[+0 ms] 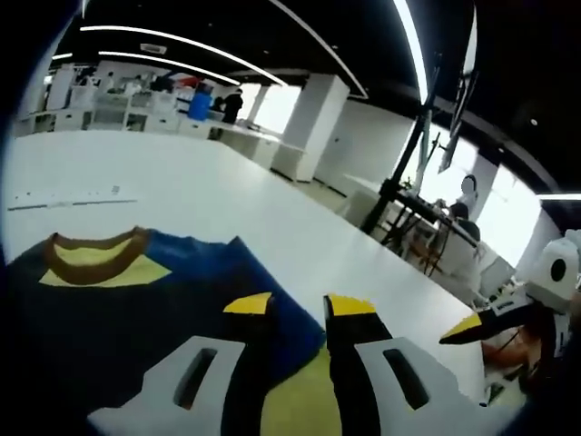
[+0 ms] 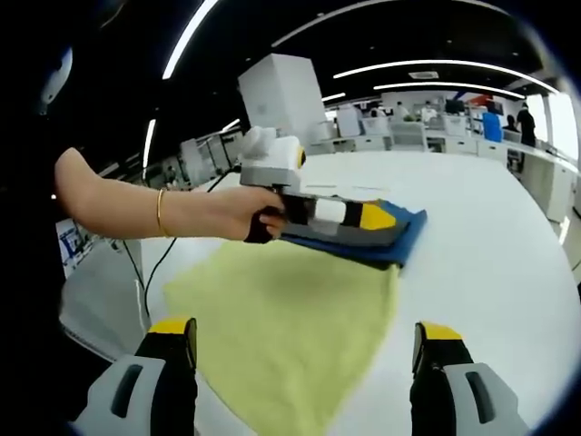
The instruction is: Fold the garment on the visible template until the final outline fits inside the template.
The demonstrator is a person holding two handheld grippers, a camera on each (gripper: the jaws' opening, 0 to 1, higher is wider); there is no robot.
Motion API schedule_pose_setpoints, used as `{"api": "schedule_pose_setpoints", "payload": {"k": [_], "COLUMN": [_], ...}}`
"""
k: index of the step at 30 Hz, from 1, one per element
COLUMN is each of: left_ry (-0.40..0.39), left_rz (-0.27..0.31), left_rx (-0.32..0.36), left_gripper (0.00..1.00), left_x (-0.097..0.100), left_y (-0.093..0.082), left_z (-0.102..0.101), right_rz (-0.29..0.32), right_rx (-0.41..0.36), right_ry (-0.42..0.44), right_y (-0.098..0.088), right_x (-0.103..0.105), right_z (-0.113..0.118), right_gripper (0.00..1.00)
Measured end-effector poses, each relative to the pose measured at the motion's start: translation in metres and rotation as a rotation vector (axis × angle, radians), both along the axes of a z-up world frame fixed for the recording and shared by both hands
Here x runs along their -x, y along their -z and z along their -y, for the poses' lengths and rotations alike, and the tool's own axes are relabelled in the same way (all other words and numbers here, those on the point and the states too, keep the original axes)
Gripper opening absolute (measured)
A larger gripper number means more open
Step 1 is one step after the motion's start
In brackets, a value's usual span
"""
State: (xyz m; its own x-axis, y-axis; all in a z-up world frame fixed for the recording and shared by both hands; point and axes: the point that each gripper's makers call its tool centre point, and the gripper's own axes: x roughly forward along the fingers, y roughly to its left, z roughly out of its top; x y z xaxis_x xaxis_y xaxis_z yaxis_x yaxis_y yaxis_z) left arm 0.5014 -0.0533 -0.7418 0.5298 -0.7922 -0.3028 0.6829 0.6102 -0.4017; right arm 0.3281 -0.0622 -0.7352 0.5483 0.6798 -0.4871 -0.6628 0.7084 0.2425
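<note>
Surface: a broad white table (image 1: pixel 227 200) carries the work; in the left gripper view a line of small dark marks lies on it at about ten o'clock, too small to read; the table runs on toward the far desks in both views.
Room: an open office hall with a dark ceiling and long curved light strips (image 2: pixel 427 65); white square pillars (image 1: pixel 313 123) stand beyond the table; shelves and desks line the far wall; a black metal stand (image 1: pixel 404 182) rises at two o'clock in the left gripper view, with seated people behind it.
Writing: no brand or label can be read in either view.
Garment: a dark blue cloth garment with a brown collar and a yellow patch inside the neck (image 1: pixel 136 300) lies flat on the table, at eight o'clock in the left gripper view; in the right gripper view it (image 2: pixel 404 234) lies at one o'clock, beyond the yellow cloth.
Template: a pale yellow towelling cloth (image 2: pixel 290 327) is spread on the table, its far edge under the blue garment.
Left gripper (image 1: pixel 300 307): black jaws tipped yellow, a narrow gap between them, nothing clamped; they hover over the garment's corner; in the right gripper view a person's hand (image 2: pixel 241 216) with a gold bangle holds it over the garment.
Right gripper (image 2: pixel 307 338): jaws spread wide, empty, poised above the near part of the yellow cloth; its yellow tip enters the left gripper view at four o'clock.
</note>
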Motion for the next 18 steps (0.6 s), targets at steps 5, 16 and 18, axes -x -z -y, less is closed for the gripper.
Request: {"api": "schedule_pose_setpoints", "payload": {"k": [5,16,18], "left_ry": [0.009,0.030,0.027], "left_rz": [0.027,0.133,0.151], "left_rx": [0.002,0.003,-0.012], "left_gripper": [0.37,0.74,0.80], "left_x": [0.005,0.013,0.014], "left_y": [-0.009,-0.048,-0.052], "left_z": [-0.009,-0.044,-0.051], "right_rz": [0.001,0.020,0.020], "right_rx": [0.011,0.032,0.039], "right_ry": [-0.034,-0.107,-0.126], "right_y": [-0.002,-0.012,-0.014], "right_x": [0.001,-0.001,0.000], "right_z": [-0.005,-0.017,-0.020], "right_gripper": [0.99,0.99,0.99]}}
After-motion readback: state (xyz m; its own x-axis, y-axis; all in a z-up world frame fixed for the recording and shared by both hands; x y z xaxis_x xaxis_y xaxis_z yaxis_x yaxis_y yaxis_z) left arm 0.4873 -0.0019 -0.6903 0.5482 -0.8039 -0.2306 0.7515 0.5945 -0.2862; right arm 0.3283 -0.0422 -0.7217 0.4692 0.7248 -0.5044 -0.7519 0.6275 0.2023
